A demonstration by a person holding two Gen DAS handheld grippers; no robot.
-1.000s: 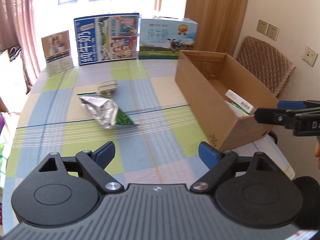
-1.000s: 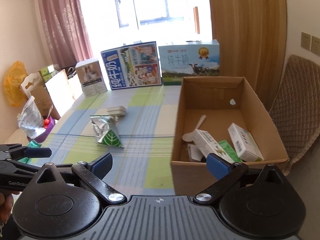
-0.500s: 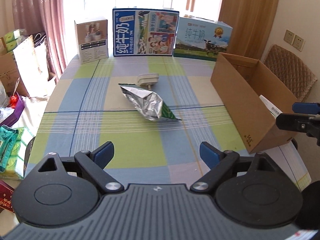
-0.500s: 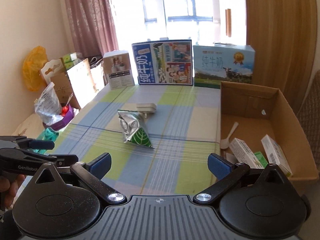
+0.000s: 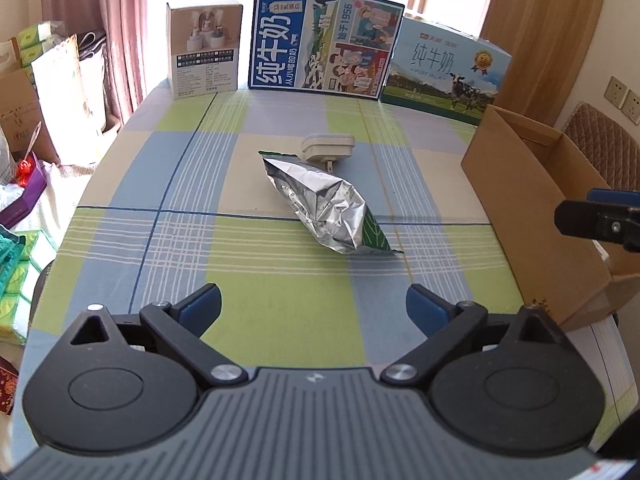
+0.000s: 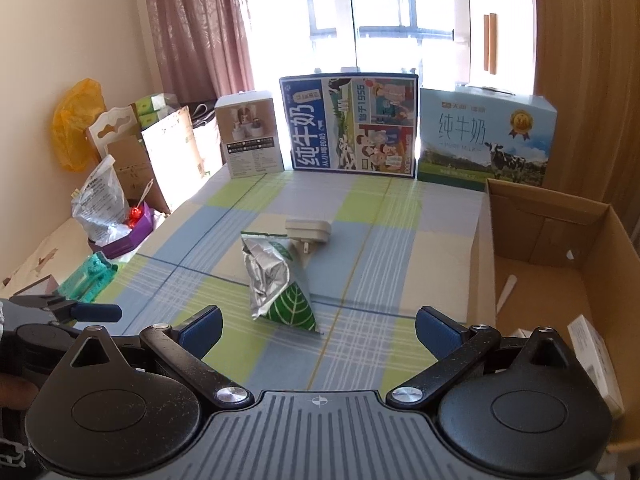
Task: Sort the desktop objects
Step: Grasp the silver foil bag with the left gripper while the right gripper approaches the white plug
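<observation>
A crumpled silver snack bag with a green leaf corner [image 5: 328, 208] lies mid-table; it also shows in the right wrist view [image 6: 276, 280]. A beige plug adapter [image 5: 328, 148] lies just behind it, and it shows in the right wrist view too [image 6: 308, 231]. An open cardboard box [image 5: 532, 200] stands at the table's right edge and holds small cartons and a white spoon [image 6: 506, 288]. My left gripper [image 5: 314, 308] is open and empty, short of the bag. My right gripper [image 6: 318, 326] is open and empty, near the bag and beside the box [image 6: 560, 264].
Three printed boxes stand along the table's far edge: a white one [image 5: 204, 50], a blue milk carton panel [image 5: 324, 58] and a milk case [image 5: 444, 70]. Bags and boxes crowd the floor at left [image 6: 120, 184]. A padded chair [image 5: 604, 148] stands behind the cardboard box.
Both grippers have swung left, away from the cardboard box and toward the table's middle. The bag and adapter now sit centred ahead. Both stayed open.
</observation>
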